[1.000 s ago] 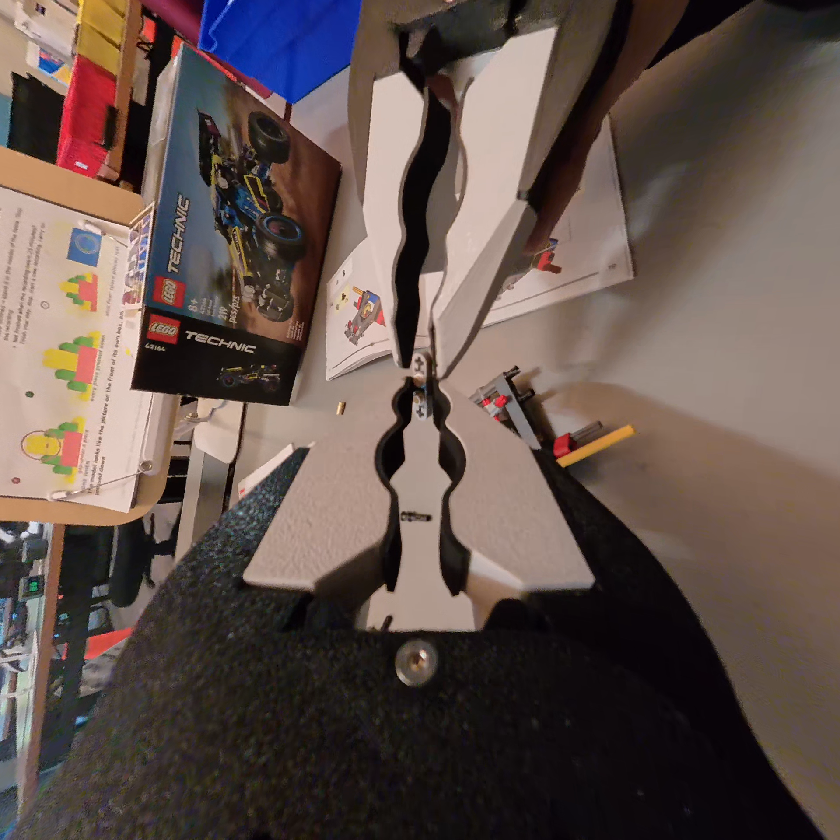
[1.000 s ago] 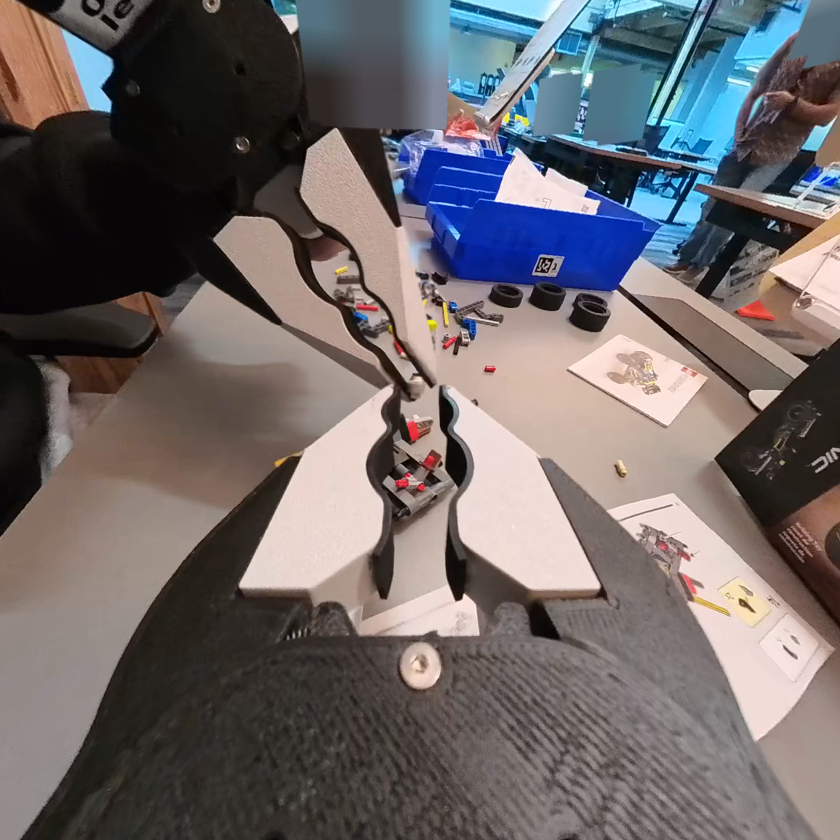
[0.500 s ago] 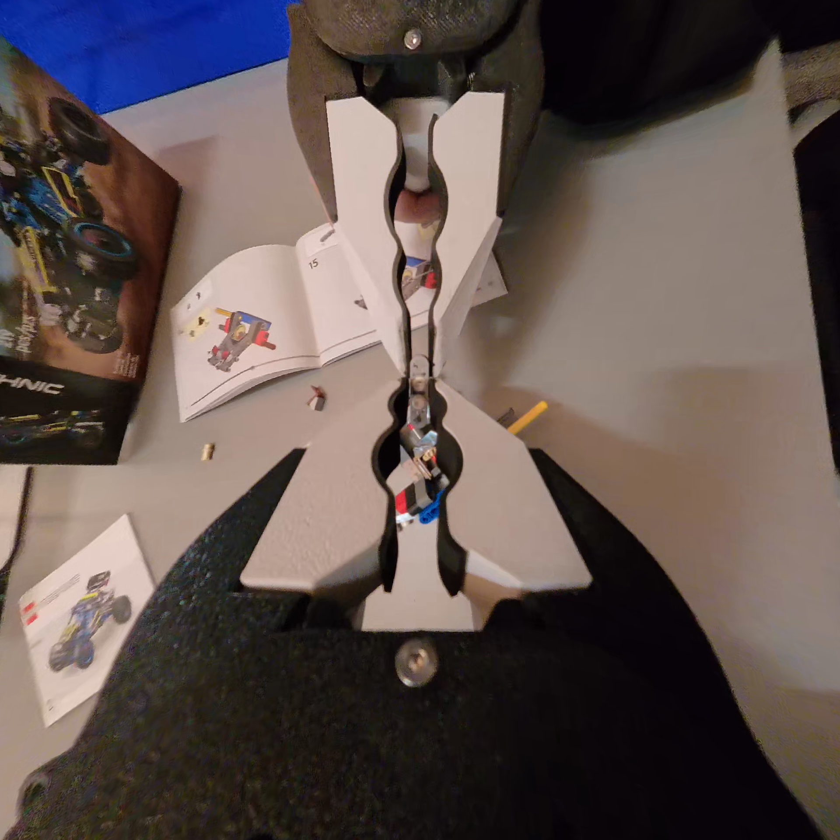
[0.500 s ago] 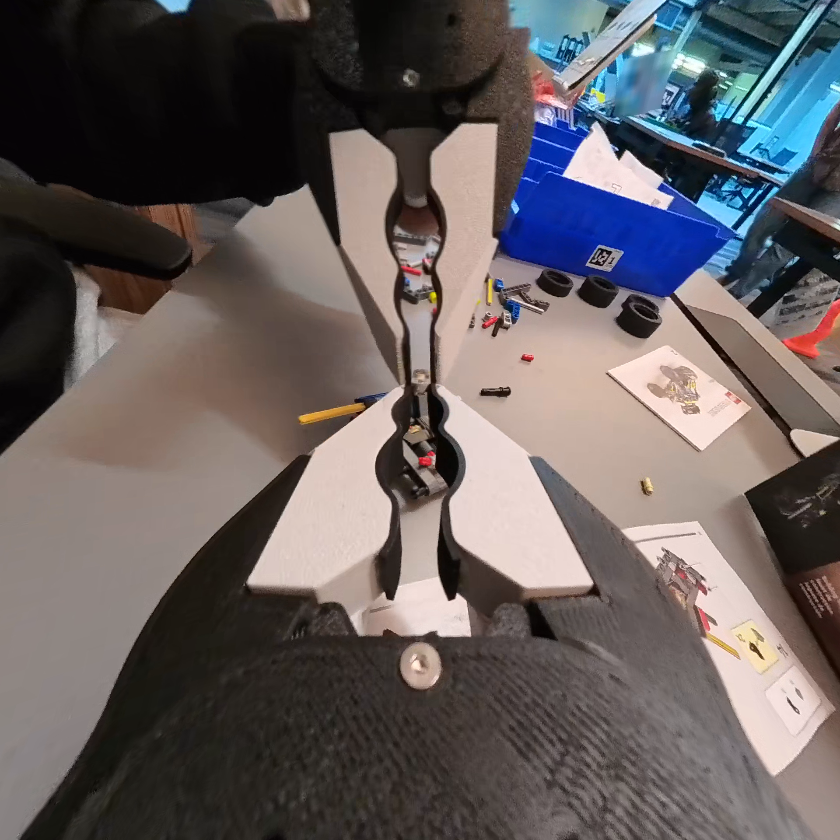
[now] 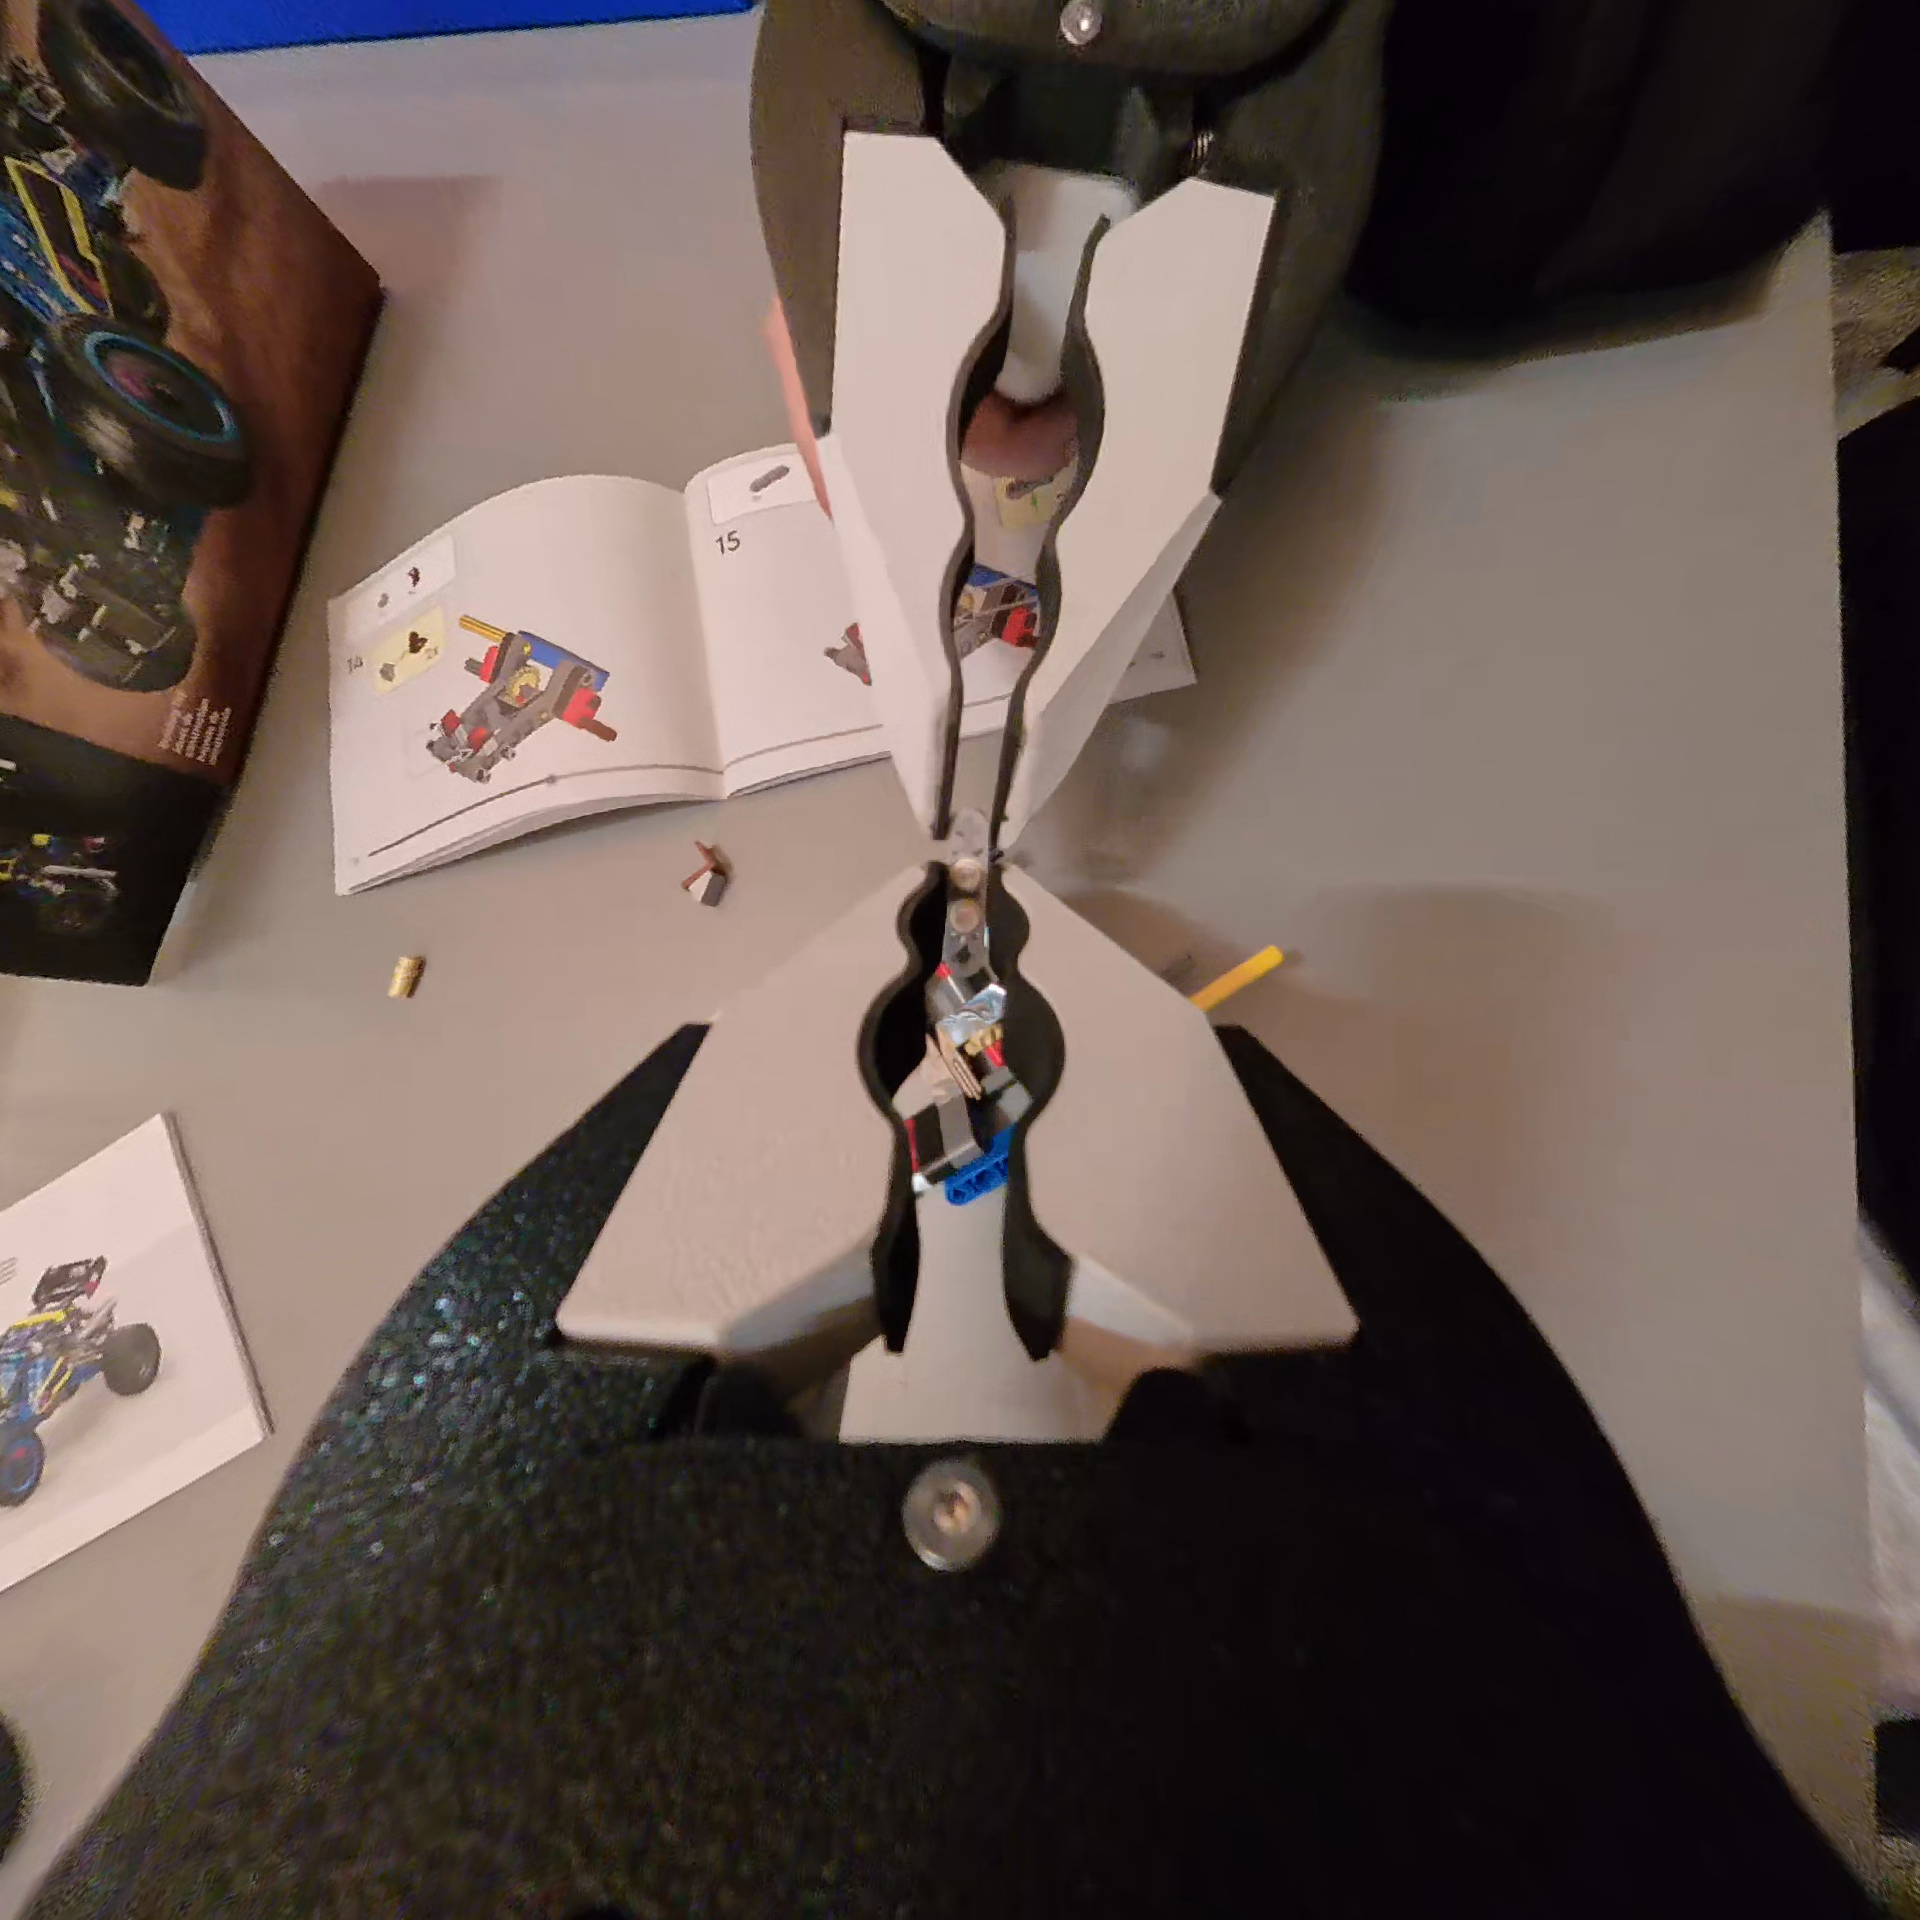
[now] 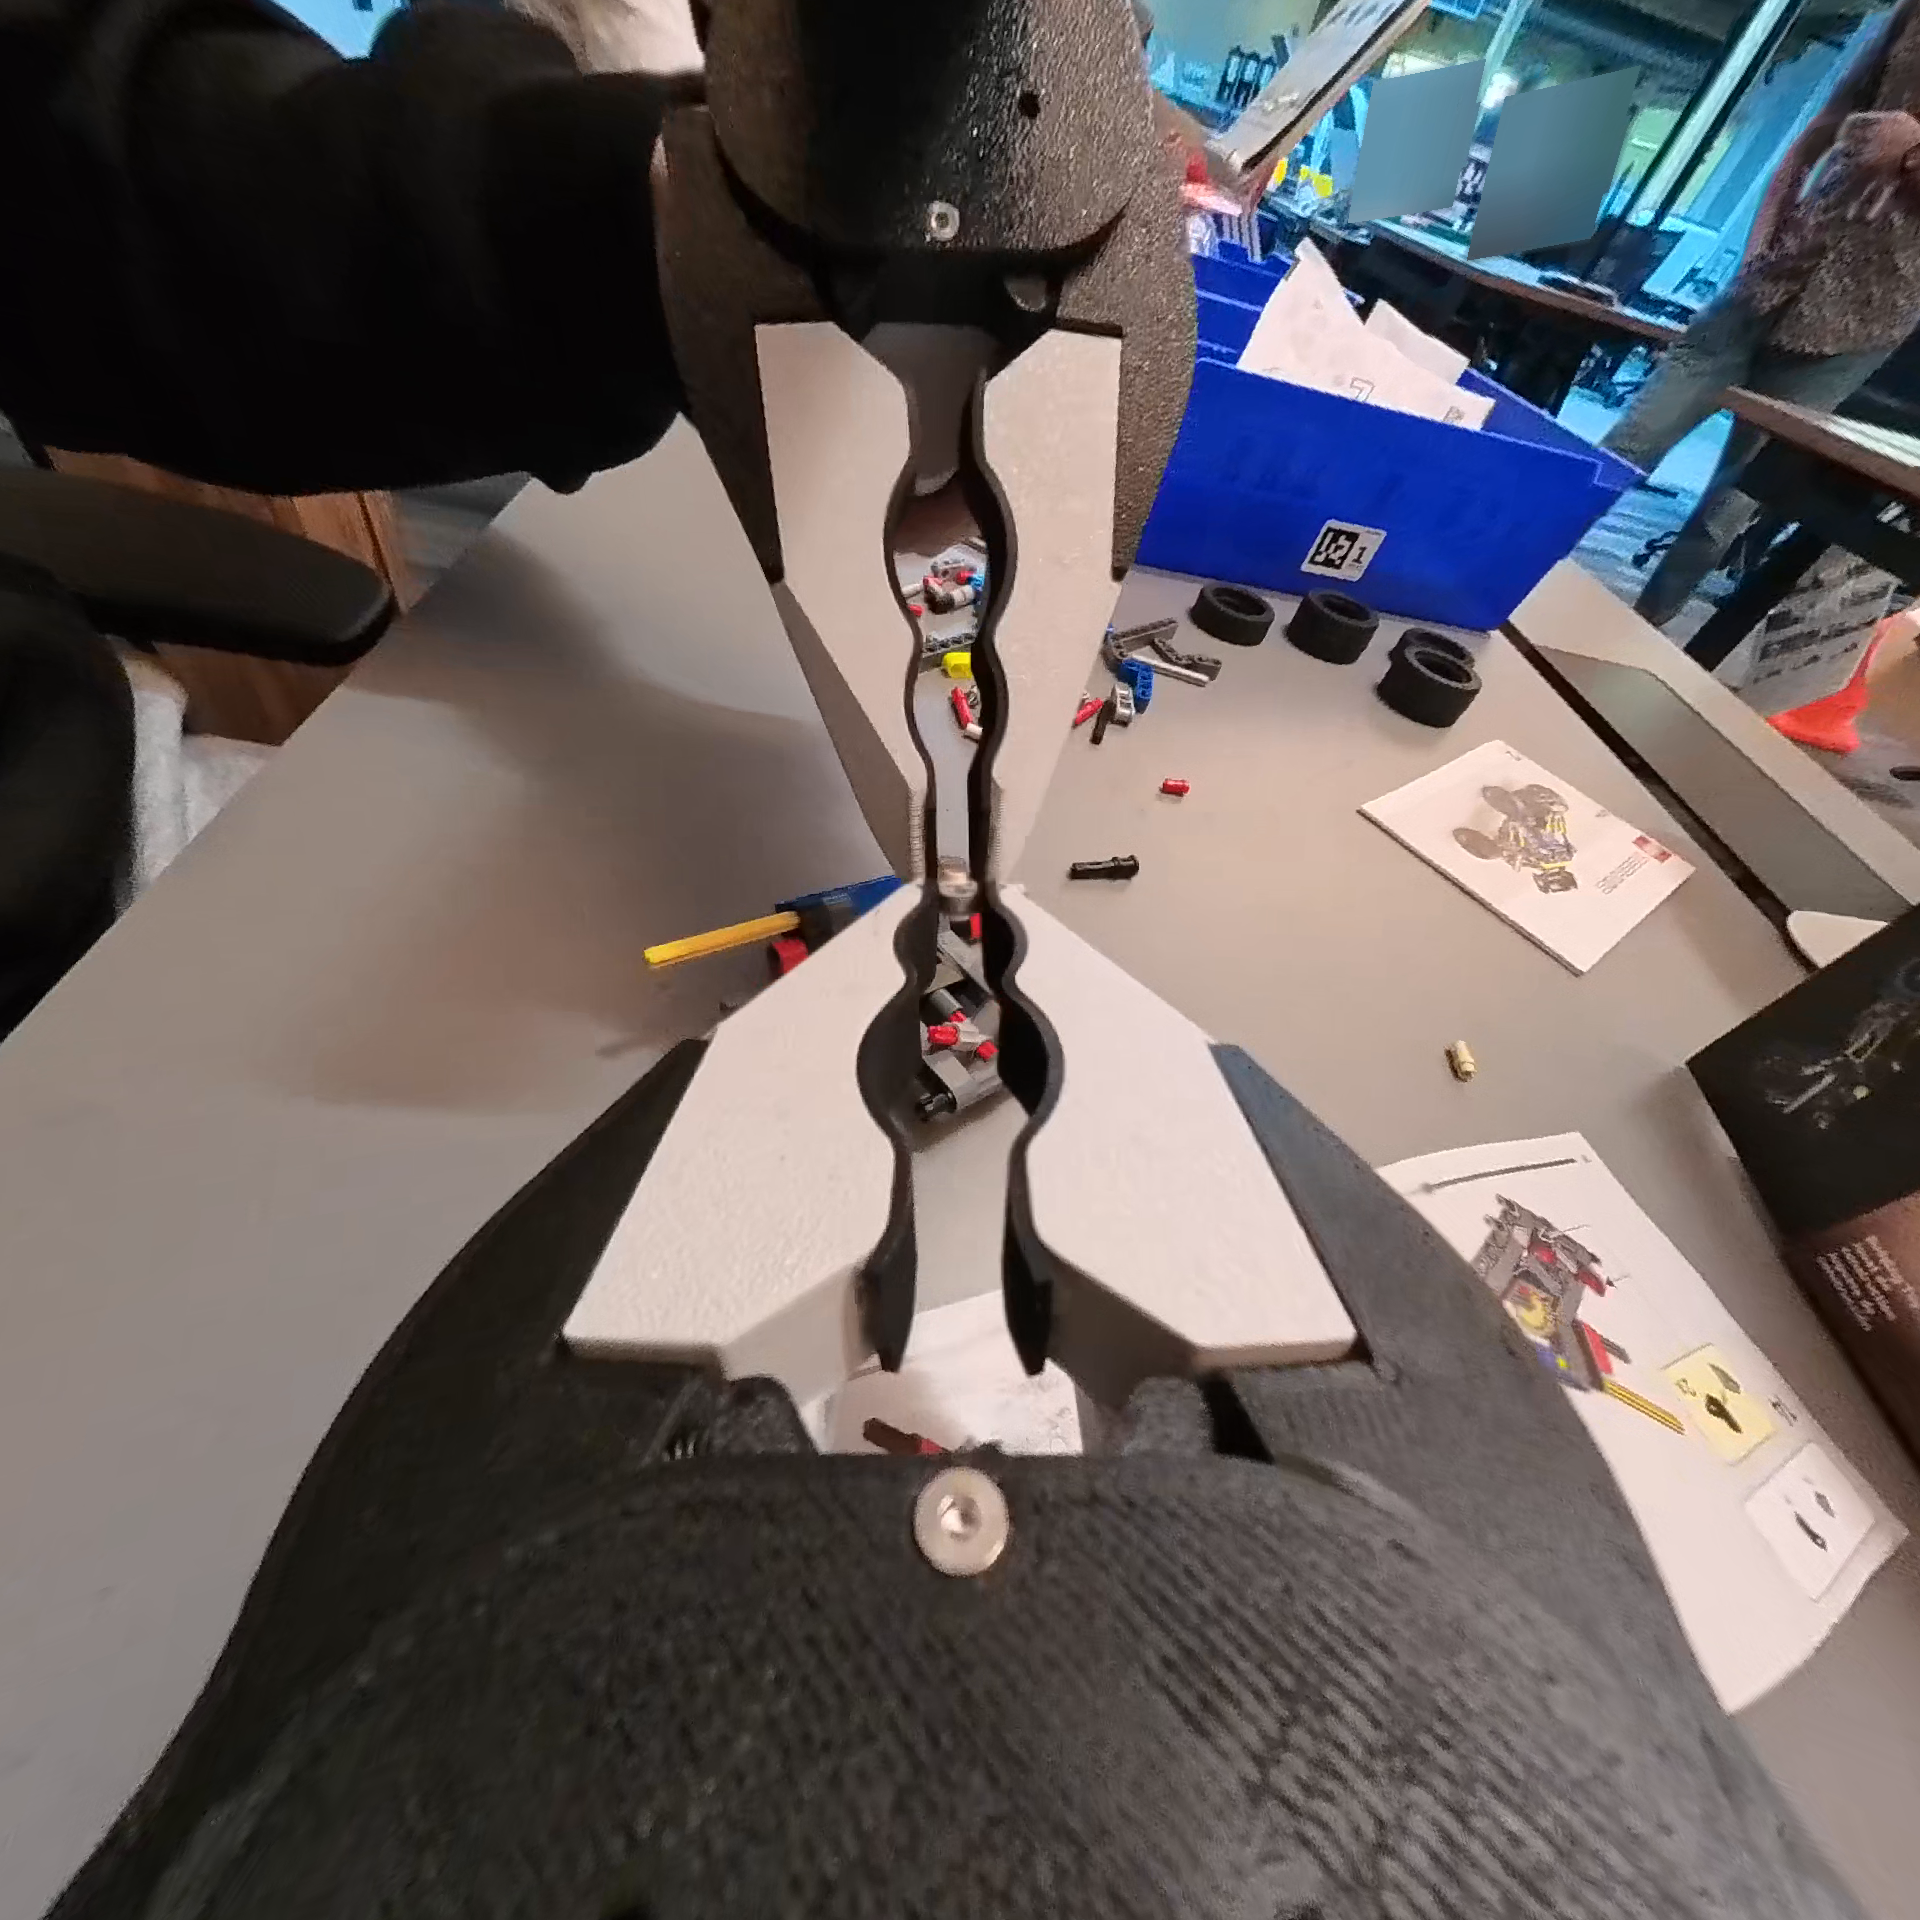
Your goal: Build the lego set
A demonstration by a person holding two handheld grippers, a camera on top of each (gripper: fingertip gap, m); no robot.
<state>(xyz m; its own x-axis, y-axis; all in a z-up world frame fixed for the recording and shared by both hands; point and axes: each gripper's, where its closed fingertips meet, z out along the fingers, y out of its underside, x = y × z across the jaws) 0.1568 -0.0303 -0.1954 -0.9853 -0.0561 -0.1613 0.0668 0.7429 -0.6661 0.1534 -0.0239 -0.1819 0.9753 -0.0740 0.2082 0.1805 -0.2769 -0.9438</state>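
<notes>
A: Where did the two tools stand?

B: Tip to tip above the grey worktop (image 5: 1507, 727). The left hand-held gripper (image 5: 964, 871) and the right hand-held gripper (image 6: 958, 896) faced each other, their pale grey fingers nearly meeting.

A: And what did they hold?

B: Both were clamped on one small light-grey lego beam (image 5: 966, 902), the left on one end, the right on the other. In the left wrist view the right hand-held gripper (image 5: 968, 831) came in from the top; in the right wrist view the left hand-held gripper (image 6: 954, 868) did the same.

A: Where was the lego model itself?

B: The partly built grey, red and blue lego assembly (image 5: 961, 1091) showed through the gap between the left tool's fingers, and again as a grey and red cluster (image 6: 956, 1039) between the right tool's fingers. Whether it hung from the beam or lay on the worktop, I could not tell.

A: Anything nearby?

B: An open white instruction booklet (image 5: 582, 665) lay beyond the tips, a dark printed set box (image 5: 135, 468) to its left. A yellow lego axle (image 6: 717, 938) rested just beside the tools. Loose small bricks (image 6: 1132, 675), four black rubber tyres (image 6: 1335, 625) and a blue plastic bin (image 6: 1382, 488) sat farther back.
</notes>
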